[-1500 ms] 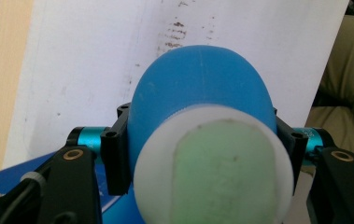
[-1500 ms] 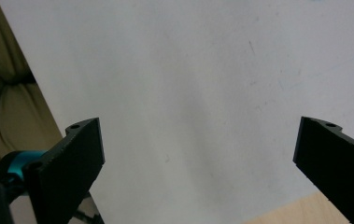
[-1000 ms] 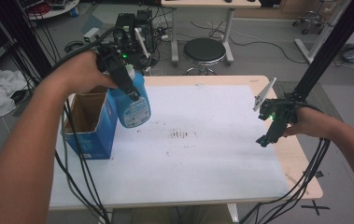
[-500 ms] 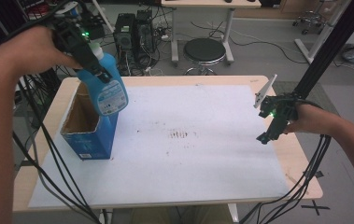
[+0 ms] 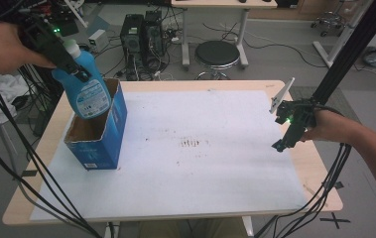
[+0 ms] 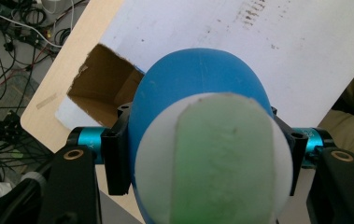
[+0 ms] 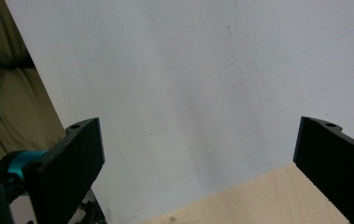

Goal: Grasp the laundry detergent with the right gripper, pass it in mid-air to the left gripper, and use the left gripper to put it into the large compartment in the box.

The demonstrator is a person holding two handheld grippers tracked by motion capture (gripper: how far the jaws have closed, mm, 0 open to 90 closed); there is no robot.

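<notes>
A blue bottle (image 5: 87, 89) with a white cap hangs tilted over the open top of a blue cardboard box (image 5: 96, 131) at the table's left. My left gripper (image 5: 71, 62) is shut on the bottle near its neck. Looking down the left gripper view, the bottle (image 6: 198, 88) and its white cap with a green top fill the middle between the jaws, with the box's brown inside (image 6: 102, 88) beyond. At the table's right edge my right gripper (image 5: 287, 134) hovers open, holding nothing; its jaws stand wide apart over the white sheet (image 7: 188, 84).
A white sheet (image 5: 200, 163) with small brown marks covers the wooden table (image 5: 319, 188). Cables hang from both grippers off the table's sides. Behind the table are a round stool (image 5: 218, 52), computer towers (image 5: 143, 32) and a black stand (image 5: 349, 49).
My left gripper has carried the bottle up and to the left, then lowered it over the box's open top. The right gripper has stayed where it was.
</notes>
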